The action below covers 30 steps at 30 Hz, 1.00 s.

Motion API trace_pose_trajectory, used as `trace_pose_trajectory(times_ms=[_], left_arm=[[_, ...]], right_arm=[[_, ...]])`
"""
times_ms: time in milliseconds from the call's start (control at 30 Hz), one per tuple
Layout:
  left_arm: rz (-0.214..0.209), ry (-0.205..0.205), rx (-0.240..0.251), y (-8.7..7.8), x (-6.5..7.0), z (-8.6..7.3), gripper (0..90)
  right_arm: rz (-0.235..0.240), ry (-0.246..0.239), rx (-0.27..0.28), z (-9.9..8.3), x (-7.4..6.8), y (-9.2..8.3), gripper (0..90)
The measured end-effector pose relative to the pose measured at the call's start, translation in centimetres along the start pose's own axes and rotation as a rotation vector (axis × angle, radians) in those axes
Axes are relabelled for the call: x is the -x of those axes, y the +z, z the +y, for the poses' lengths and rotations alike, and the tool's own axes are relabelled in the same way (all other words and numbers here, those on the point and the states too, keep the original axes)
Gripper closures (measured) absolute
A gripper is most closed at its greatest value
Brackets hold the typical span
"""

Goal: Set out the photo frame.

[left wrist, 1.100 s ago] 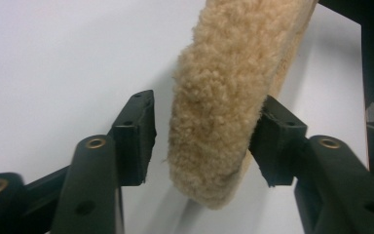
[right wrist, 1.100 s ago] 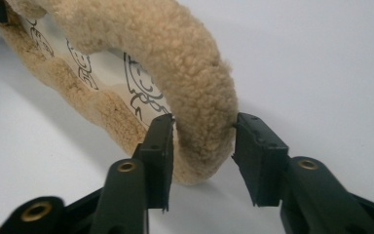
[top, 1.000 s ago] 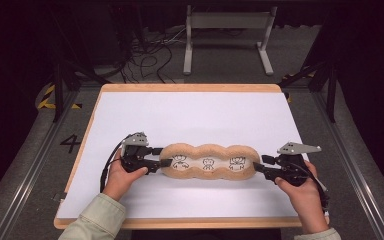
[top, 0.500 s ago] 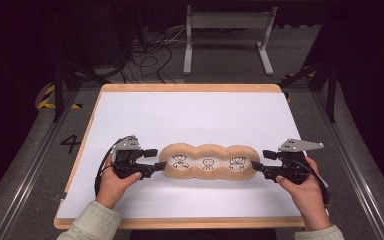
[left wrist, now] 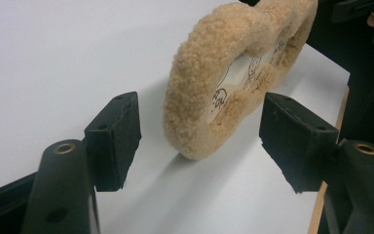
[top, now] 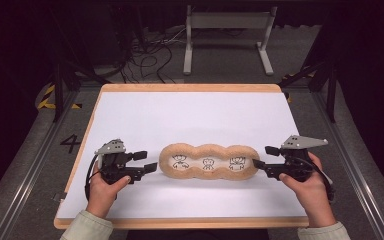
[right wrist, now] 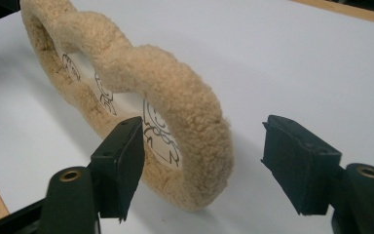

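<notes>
The left gripper (top: pixel 149 161) has just been opening and stands clear of the fuzzy tan cushion (top: pixel 209 162), which lies mid-counter (top: pixel 190 115). The right gripper (top: pixel 262 157), likewise just opened, holds nothing, the cushion's end between its jaws. Both should likely back straight away, avoiding snagging the pile.

The far half of the board (top: pixel 190 107) is left bare from edge to edge, and a bare strip is also left along the near edge. The middle is blocked by the fuzzy pad (top: pixel 209 161), laid lengthwise between the left gripper (top: pixel 149 161) and right gripper (top: pixel 261 157). Small gaps are left at both pad ends.
</notes>
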<state>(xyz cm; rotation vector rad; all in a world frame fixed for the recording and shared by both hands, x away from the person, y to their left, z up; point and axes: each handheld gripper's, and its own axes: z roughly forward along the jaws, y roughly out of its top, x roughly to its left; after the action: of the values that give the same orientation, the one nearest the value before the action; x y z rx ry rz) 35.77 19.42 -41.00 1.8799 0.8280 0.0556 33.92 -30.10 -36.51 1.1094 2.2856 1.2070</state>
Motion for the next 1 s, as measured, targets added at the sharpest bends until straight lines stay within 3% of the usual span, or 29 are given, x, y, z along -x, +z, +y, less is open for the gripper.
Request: trace_pose_trajectory(times_ms=[400, 567, 800, 833, 1000], left_arm=[[0.091, -0.007, 0.021, -2.3, -1.1, -1.4, 28.5], [0.132, -0.004, 0.04, -2.7, -1.8, -1.8, 26.4], [0.161, -0.008, 0.021, -2.6, -2.8, -2.8, 26.5], [0.186, 0.0, -0.002, -2.7, -2.9, -3.0, 26.6], [0.201, 0.006, -0.001, -2.8, -3.2, -3.8, 27.4]], right_arm=[[0.005, -0.019, 0.032, 0.1, 1.5, -1.4, 26.0], [0.011, 0.004, 0.047, -0.3, 2.1, -1.9, 22.1], [-0.001, 0.009, 0.027, -1.6, 3.3, -2.3, 20.5], [-0.004, 0.017, 0.022, -2.0, 3.6, -2.4, 20.5], [-0.016, 0.033, 0.017, -2.9, 4.3, -2.4, 20.5]])
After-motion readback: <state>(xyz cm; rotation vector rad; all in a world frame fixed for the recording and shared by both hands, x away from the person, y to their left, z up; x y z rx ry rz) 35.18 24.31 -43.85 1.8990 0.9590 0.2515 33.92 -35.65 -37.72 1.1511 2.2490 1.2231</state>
